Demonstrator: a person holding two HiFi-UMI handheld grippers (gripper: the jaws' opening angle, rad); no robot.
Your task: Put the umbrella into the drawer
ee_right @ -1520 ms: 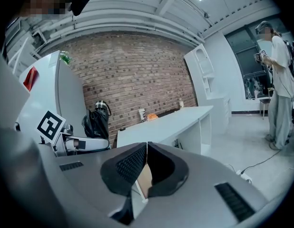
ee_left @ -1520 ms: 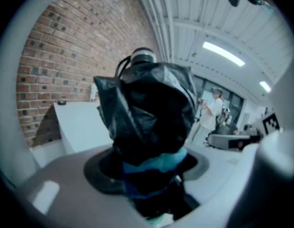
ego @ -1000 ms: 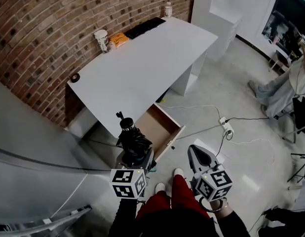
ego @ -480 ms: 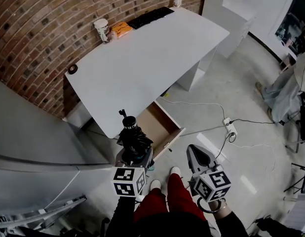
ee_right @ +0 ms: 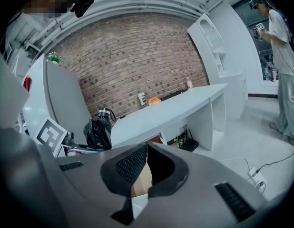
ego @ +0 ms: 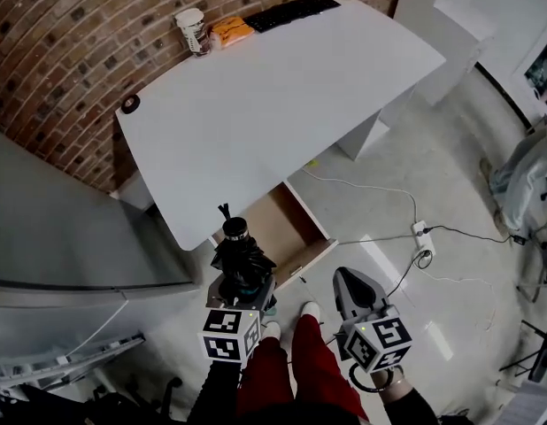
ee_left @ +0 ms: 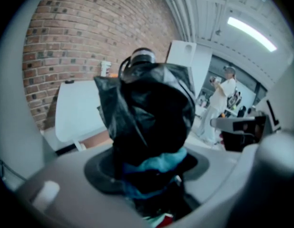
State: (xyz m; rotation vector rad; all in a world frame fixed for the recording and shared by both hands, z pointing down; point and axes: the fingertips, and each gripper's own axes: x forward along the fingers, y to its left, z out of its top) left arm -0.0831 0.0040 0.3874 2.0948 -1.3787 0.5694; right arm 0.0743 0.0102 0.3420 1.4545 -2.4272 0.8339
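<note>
Two grippers in play, only one loaded. Left gripper (ego: pixel 244 282): clamped wide on the umbrella (ego: pixel 241 257), folded and black, gripped round its bunched canopy, with something blue showing at the jaw roots, strap or pad unclear. Held by the bulk and not by a thin end, probably for a softer, surer bite and to keep the bundle from unfurling. Capped end with its loop sticking out past the fingertips, toward the desk (ego: pixel 282 96), so likely first to go in. Right gripper (ego: pixel 351 283): closed at the tips, nothing between the pads, carried beside the left one at about the same height. Seemingly kept free as a spare, for steadying the load or for pushing the drawer (ego: pixel 289 230) shut afterwards. Drawer just ahead of and below the left gripper, already pulled out from under the desk, inside bare as far as visible, so no opening step left. Umbrella short of the drawer, not yet over it. Judging by that: carry phase, roughly midway. Next, probably: left gripper forward and down over the open box, umbrella laid along its length for fit, then release. Risk: loop or loose canopy folds catching on the drawer front.
</note>
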